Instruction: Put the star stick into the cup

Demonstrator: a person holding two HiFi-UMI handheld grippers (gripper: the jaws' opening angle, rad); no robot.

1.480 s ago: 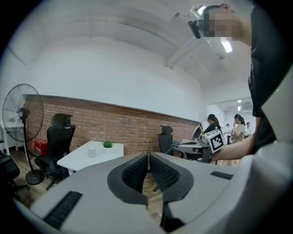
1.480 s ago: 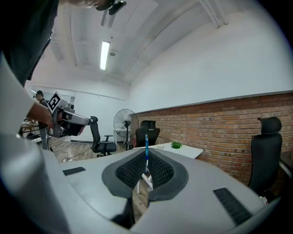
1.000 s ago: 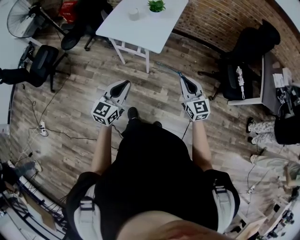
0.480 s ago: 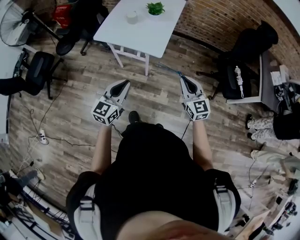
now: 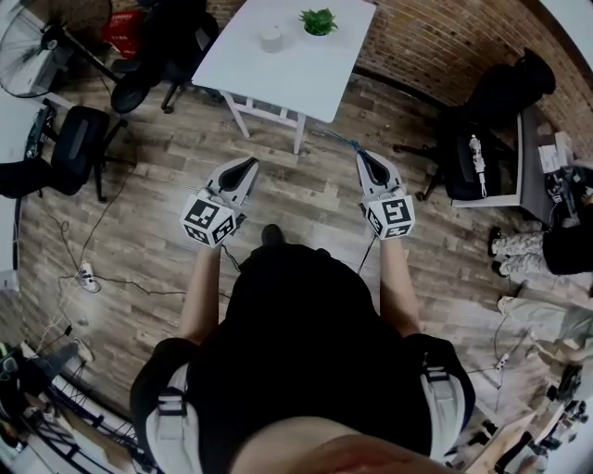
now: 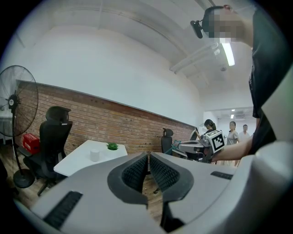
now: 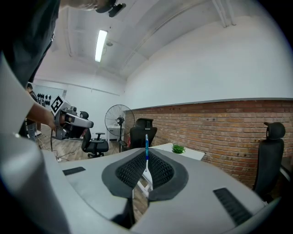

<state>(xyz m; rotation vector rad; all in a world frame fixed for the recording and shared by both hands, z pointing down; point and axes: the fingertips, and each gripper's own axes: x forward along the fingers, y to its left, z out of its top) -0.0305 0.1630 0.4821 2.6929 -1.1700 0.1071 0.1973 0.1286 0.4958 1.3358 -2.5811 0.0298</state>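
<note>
The star stick (image 7: 146,145), thin and blue, stands pinched between the pads of my right gripper (image 7: 146,157), which is shut on it. In the head view the star stick (image 5: 335,139) pokes forward from my right gripper (image 5: 362,155) over the wooden floor. My left gripper (image 5: 248,164) is level with it on the left, shut with nothing in it. The white cup (image 5: 271,37) stands on the white table (image 5: 306,74) ahead, next to a small green plant (image 5: 319,20). The left gripper view shows the cup (image 6: 94,155) well beyond my left gripper (image 6: 149,157).
Black office chairs stand at the left (image 5: 79,139) and right (image 5: 482,111). A fan (image 5: 37,37) is at the far left, a desk (image 5: 542,162) at the right. Cables (image 5: 120,268) run over the wooden floor. A brick wall (image 5: 445,46) lies behind the table. People (image 6: 232,132) stand far off.
Both grippers keep the same pose and hold. The floor and table have shifted slightly in the head view, and the person's shoe has moved forward.
</note>
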